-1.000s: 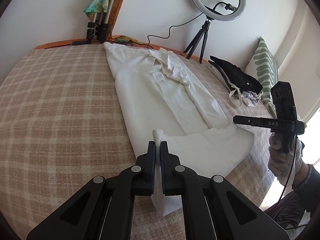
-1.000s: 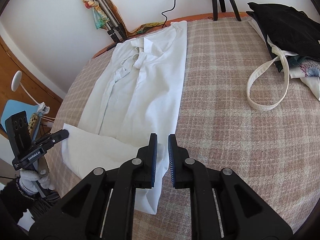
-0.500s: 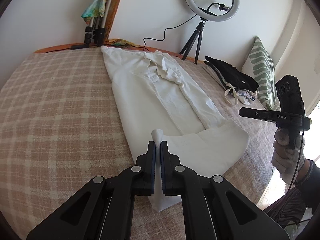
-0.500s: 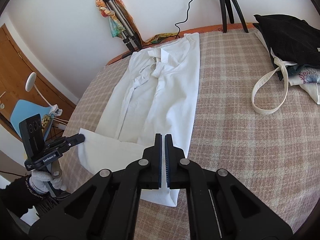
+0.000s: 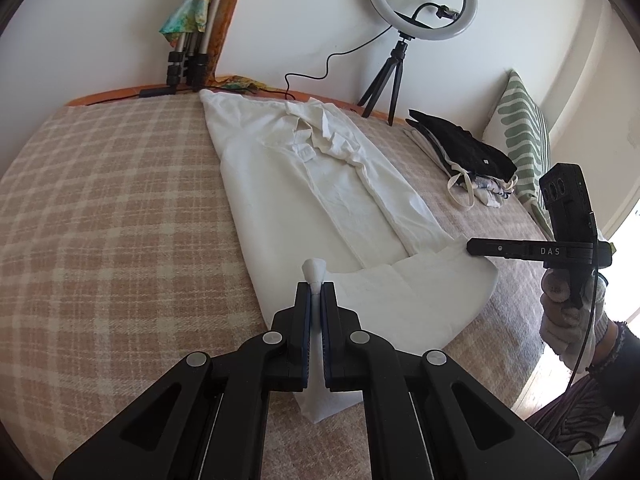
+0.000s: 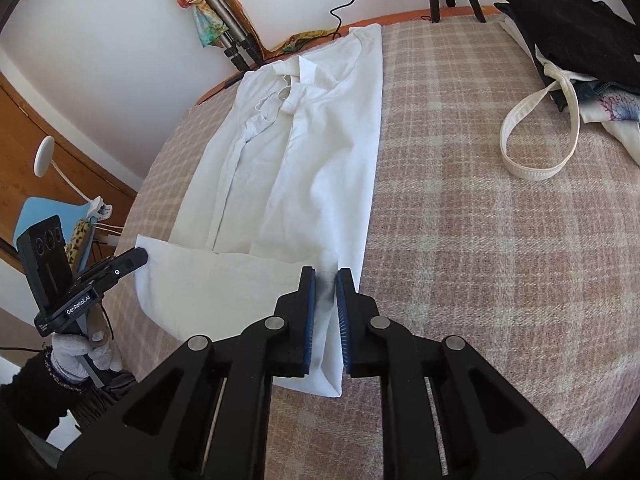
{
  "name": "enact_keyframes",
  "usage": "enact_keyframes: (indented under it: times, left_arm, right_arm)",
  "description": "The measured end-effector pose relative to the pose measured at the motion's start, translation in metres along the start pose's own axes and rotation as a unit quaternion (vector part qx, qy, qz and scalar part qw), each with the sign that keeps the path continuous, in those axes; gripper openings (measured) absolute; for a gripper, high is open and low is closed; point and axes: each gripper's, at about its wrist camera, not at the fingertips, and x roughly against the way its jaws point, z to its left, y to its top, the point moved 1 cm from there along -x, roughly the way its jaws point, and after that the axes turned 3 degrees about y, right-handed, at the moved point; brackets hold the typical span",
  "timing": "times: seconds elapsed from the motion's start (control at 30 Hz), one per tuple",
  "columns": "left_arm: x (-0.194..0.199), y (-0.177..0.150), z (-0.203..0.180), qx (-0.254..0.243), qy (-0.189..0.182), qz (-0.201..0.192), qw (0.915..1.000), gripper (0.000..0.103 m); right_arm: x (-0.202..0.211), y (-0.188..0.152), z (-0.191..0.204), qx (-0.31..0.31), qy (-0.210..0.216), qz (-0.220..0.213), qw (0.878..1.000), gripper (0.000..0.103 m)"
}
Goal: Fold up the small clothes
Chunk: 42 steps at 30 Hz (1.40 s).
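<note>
White shirt [image 5: 320, 184] flat on plaid blanket [image 5: 100, 208], left gripper [image 5: 316, 296] pinching its hem corner, right gripper [image 6: 325, 284] spread above hem

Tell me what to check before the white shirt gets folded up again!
1. Left gripper pinching the white shirt: ok, cloth pokes out between its closed fingers.
2. Right gripper holding the hem: not ok, jaws open with the cloth between them.
3. Sleeves tucked in on the shirt body: ok.
4. Hem folded evenly: not ok, only partly turned up.
5. Bed bare beside the shirt: ok.
6. Tote strap away from the shirt: ok, apart.
</note>
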Motion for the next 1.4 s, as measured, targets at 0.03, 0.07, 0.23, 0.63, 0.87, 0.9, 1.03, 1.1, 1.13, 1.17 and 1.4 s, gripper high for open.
enact_keyframes:
  times: [0.03, 0.07, 0.23, 0.63, 0.87, 0.9, 1.03, 1.1, 1.13, 1.17, 1.4]
  left_arm:
    - [0.001, 0.0, 0.0, 0.001, -0.001, -0.001, 1.0, 0.003]
    - [0.002, 0.0, 0.0, 0.001, -0.002, -0.002, 1.0, 0.003]
    - [0.009, 0.007, -0.002, 0.004, 0.003, -0.022, 0.9998, 0.003]
    - [-0.021, 0.018, 0.005, -0.016, 0.044, -0.009, 0.9989, 0.003]
    - [-0.027, 0.008, 0.007, -0.008, 0.044, 0.009, 0.999, 0.003]
    - [-0.028, 0.008, 0.007, -0.006, 0.044, 0.01, 0.999, 0.003]
    - [-0.03, 0.009, 0.004, -0.008, 0.041, 0.013, 0.999, 0.003]
    - [-0.031, 0.008, 0.003, -0.011, 0.042, 0.013, 0.999, 0.003]
    - [-0.031, 0.008, 0.003, -0.01, 0.042, 0.013, 0.999, 0.003]
    - [-0.031, 0.009, 0.004, -0.009, 0.042, 0.013, 0.999, 0.003]
    - [-0.023, 0.015, 0.003, -0.01, 0.046, -0.007, 0.9989, 0.003]
  right_arm:
    - [0.006, -0.001, 0.006, 0.012, -0.005, -0.009, 1.0, 0.007]
    - [0.013, -0.002, 0.012, 0.024, -0.003, -0.02, 0.999, 0.006]
    - [0.035, 0.005, 0.029, 0.055, -0.013, -0.066, 0.996, 0.004]
    - [-0.008, 0.038, -0.015, -0.012, -0.037, -0.042, 0.998, 0.004]
    - [-0.015, 0.028, -0.024, -0.044, 0.022, -0.007, 0.999, 0.006]
    - [-0.017, 0.028, -0.024, -0.046, 0.028, -0.004, 0.999, 0.006]
    - [-0.022, 0.028, -0.024, -0.055, 0.041, 0.001, 0.998, 0.018]
    - [-0.025, 0.029, -0.024, -0.053, 0.039, 0.001, 0.998, 0.026]
    - [-0.027, 0.03, -0.022, -0.052, 0.043, 0.003, 0.998, 0.026]
    - [-0.028, 0.029, -0.02, -0.048, 0.045, 0.0, 0.998, 0.026]
    - [-0.014, 0.029, 0.008, 0.028, -0.03, -0.036, 0.998, 0.005]
